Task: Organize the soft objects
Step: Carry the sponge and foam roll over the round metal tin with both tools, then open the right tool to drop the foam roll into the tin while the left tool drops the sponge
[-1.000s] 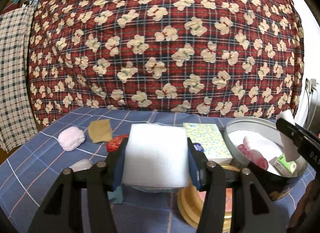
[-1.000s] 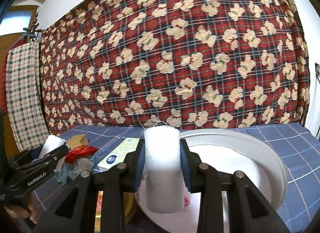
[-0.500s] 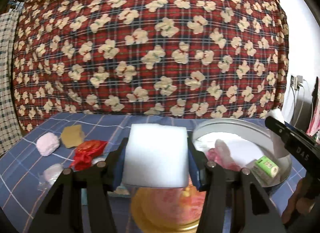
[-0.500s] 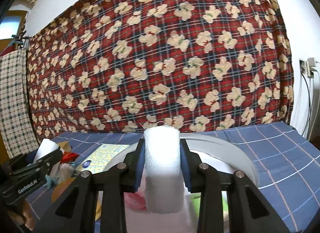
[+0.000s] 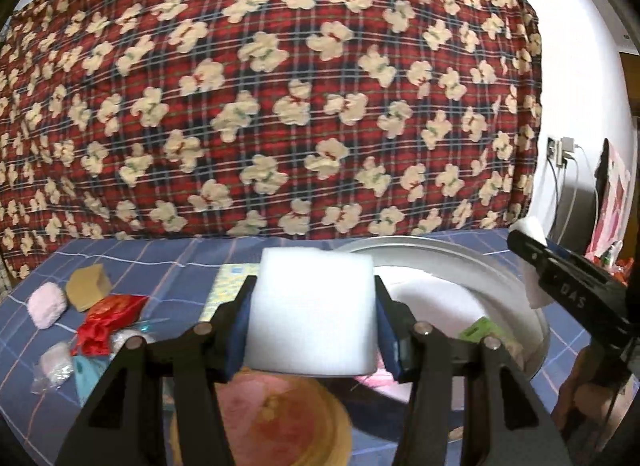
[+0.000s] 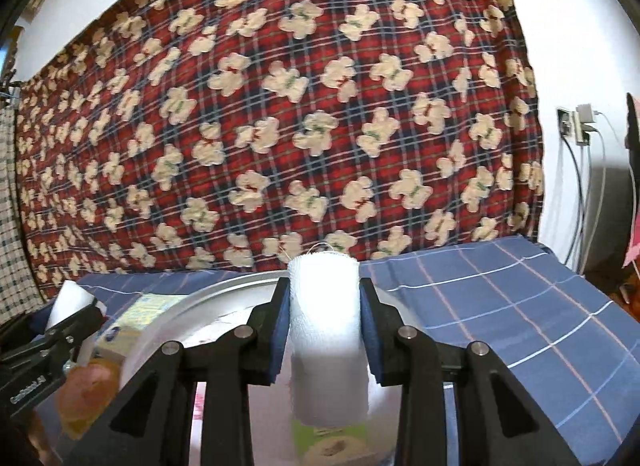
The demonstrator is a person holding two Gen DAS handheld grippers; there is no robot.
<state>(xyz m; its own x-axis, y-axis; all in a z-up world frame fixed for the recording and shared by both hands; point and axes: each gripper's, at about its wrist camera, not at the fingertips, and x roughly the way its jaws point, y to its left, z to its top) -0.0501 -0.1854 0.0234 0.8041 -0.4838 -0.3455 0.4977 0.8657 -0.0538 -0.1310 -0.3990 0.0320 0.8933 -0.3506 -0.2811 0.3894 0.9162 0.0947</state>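
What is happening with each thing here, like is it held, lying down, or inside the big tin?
white foam block: held, squeezed by the left gripper.
white gauze roll: held upright by the right gripper, above the tin.
round tin: open, lid off, things inside.
green packet: lying inside the tin.
red pouch: lying on the blue cloth.
pink puff: lying on the cloth.

We are clamping a white foam block (image 5: 311, 312) between the fingers of our left gripper (image 5: 312, 318), holding it above a round yellow-rimmed lid (image 5: 280, 422) and beside the rim of a large silver tin (image 5: 460, 256). Our right gripper (image 5: 568, 286) is reaching in from the right with a white roll (image 5: 532, 234). A pink puff (image 5: 47, 304), tan sponge (image 5: 88, 286) and red pouch (image 5: 108, 316) are lying on the blue checked cloth (image 5: 168, 262) to the left.
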